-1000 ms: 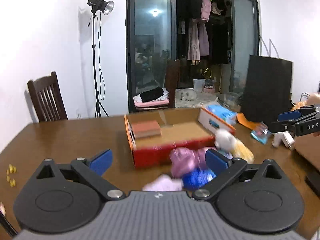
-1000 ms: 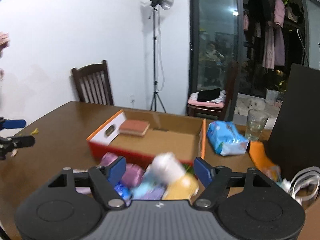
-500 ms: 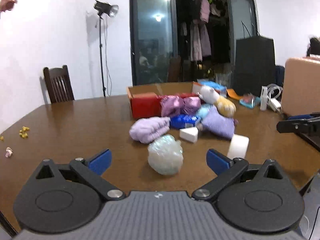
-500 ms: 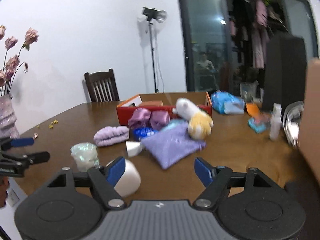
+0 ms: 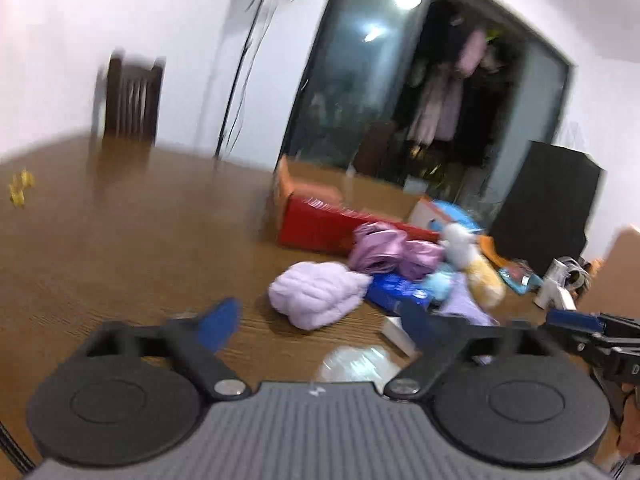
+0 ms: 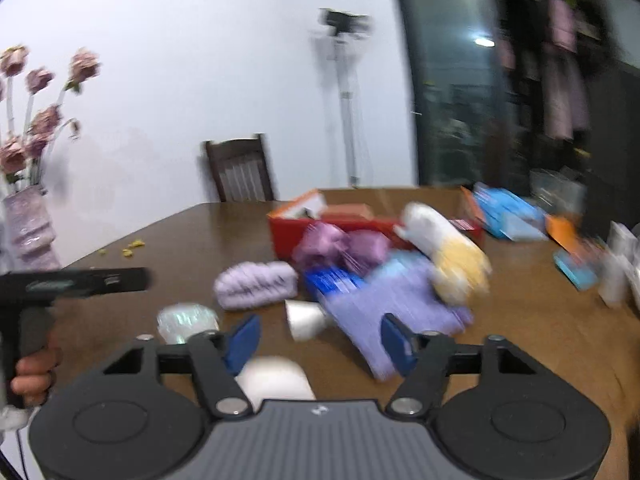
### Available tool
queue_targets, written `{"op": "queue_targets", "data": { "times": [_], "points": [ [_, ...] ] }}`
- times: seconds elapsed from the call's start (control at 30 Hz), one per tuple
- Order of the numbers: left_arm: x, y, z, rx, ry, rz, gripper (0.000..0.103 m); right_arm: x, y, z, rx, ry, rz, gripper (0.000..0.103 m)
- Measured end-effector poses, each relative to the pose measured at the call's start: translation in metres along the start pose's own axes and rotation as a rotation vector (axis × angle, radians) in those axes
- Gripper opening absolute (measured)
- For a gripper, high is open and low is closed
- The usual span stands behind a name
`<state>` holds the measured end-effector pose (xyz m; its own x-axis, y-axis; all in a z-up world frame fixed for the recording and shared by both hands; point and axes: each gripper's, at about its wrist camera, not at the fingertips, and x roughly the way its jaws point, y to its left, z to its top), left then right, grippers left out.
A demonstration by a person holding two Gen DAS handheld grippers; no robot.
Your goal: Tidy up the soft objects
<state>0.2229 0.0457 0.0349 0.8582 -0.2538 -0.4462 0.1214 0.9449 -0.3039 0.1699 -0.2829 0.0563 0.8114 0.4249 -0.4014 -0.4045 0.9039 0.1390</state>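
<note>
Far left in the right wrist view: pink flowers (image 6: 36, 120) in a vase, then the left gripper (image 5: 316, 326) seen side-on w/ a hand (image 6: 34, 372) on its grip. Its jaws are closing; a pale shiny bundle (image 5: 356, 362) sits low betw. the fingers, pads not on it as far as the blur allows. On the brown table (image 6: 192, 240), left to right: the shiny bundle, a lilac ribbed roll (image 6: 256, 284), a white wedge (image 6: 306, 318), a blue packet (image 6: 332, 280), pink satin scrunchies (image 6: 340, 244) against the red box (image 6: 288, 236), a lilac cloth (image 6: 404, 304), and a white-and-yellow plush (image 6: 448, 252) on top of it. Right gripper (image 6: 320, 338) jaws are also closing, roughly half apart; a white rounded piece (image 6: 276, 380) lies just under them, not pinched. Blue packs (image 6: 508, 212) lie at the far right.
</note>
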Motion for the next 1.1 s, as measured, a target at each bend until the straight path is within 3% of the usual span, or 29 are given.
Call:
{"op": "queue_targets", "data": {
  "times": [0.07,0.13,0.2,0.37,0.5,0.67,0.73,0.77,0.8,0.87,0.9,0.97,1.1],
  "points": [
    [0.023,0.012,0.014,-0.064,0.072,-0.037,0.054,0.028,-0.002,0.025,-0.048,0.009,0.053,0.041],
    [0.04,0.023,0.022,-0.159,0.116,-0.1,0.054,0.064,-0.007,0.049,-0.068,0.046,0.107,0.037],
    [0.061,0.032,0.025,-0.235,0.173,-0.118,0.054,0.101,-0.012,0.069,-0.041,0.11,0.173,0.033],
    [0.097,0.053,0.029,-0.347,0.216,-0.093,0.052,0.201,-0.003,0.089,-0.043,0.305,0.26,0.033],
    [0.109,0.06,0.032,-0.334,0.231,-0.118,0.03,0.249,0.008,0.086,-0.066,0.395,0.22,0.034],
    [0.117,0.07,0.03,-0.361,0.247,-0.117,0.032,0.27,-0.006,0.077,0.02,0.46,0.256,0.033],
    [0.11,0.072,0.029,-0.384,0.249,-0.151,0.045,0.267,-0.013,0.075,0.066,0.464,0.268,0.033],
    [0.108,0.072,0.028,-0.403,0.251,-0.176,0.064,0.265,-0.014,0.073,0.079,0.462,0.276,0.033],
    [0.106,0.072,0.027,-0.428,0.252,-0.206,0.069,0.263,-0.015,0.072,0.081,0.459,0.281,0.031],
    [0.104,0.066,0.025,-0.427,0.257,-0.232,0.06,0.263,-0.016,0.066,0.096,0.438,0.277,0.024],
    [0.107,0.062,0.023,-0.406,0.255,-0.211,0.047,0.263,-0.016,0.063,0.107,0.433,0.28,0.021],
    [0.106,0.054,0.023,-0.367,0.262,-0.152,0.031,0.26,-0.017,0.062,0.127,0.412,0.274,0.016],
    [0.082,0.046,0.03,-0.357,0.228,-0.209,0.028,0.228,-0.014,0.07,0.112,0.343,0.256,0.015]
  ]
}}
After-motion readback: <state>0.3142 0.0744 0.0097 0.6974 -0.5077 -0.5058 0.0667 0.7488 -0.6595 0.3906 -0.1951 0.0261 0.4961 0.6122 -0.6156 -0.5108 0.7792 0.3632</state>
